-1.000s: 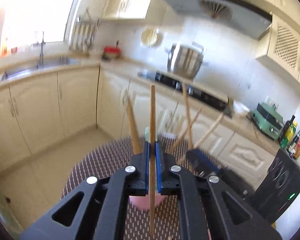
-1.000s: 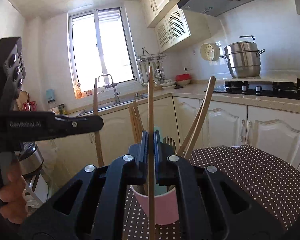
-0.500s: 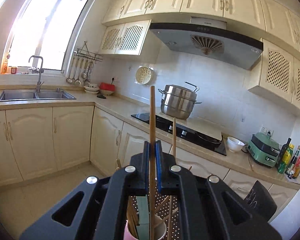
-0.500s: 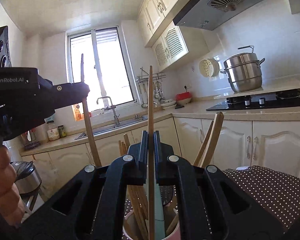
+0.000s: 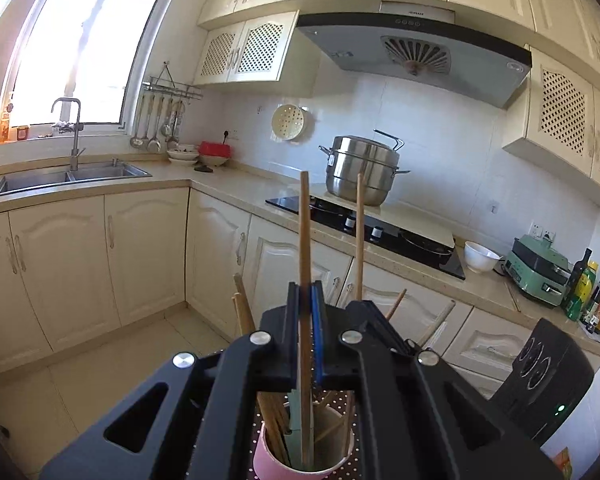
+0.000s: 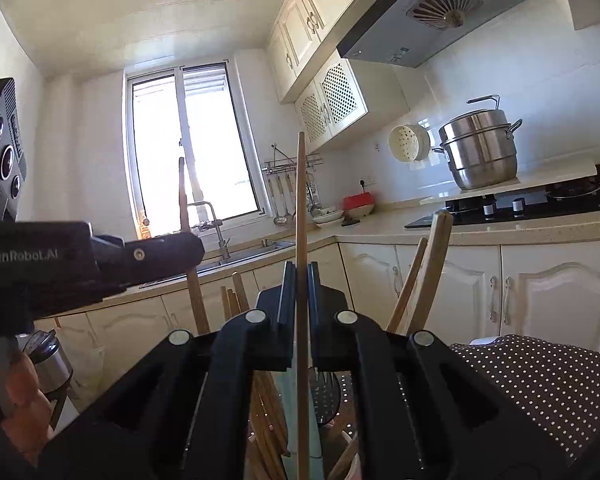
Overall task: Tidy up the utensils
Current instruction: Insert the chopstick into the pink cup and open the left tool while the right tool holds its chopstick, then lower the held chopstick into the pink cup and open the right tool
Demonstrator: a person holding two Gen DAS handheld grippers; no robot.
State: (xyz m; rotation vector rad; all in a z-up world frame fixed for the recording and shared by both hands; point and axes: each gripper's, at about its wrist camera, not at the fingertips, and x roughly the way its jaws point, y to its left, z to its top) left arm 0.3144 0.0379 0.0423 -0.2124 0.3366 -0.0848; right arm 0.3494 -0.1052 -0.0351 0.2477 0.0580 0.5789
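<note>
Left hand-held gripper (image 6: pixel 188 248), body lettered "GenRobot.AI", clamped tight on one upright wooden chopstick (image 6: pixel 184 208). Right hand-held gripper (image 6: pixel 300 280) likewise pinched on its own chopstick (image 6: pixel 300 200). Both sticks' lower ends reach into the pink cup (image 5: pixel 272 460) of utensils on the dotted surface (image 6: pixel 540 380), near centre.

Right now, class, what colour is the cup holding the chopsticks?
Pink; the cup shows best in the left wrist view.
</note>
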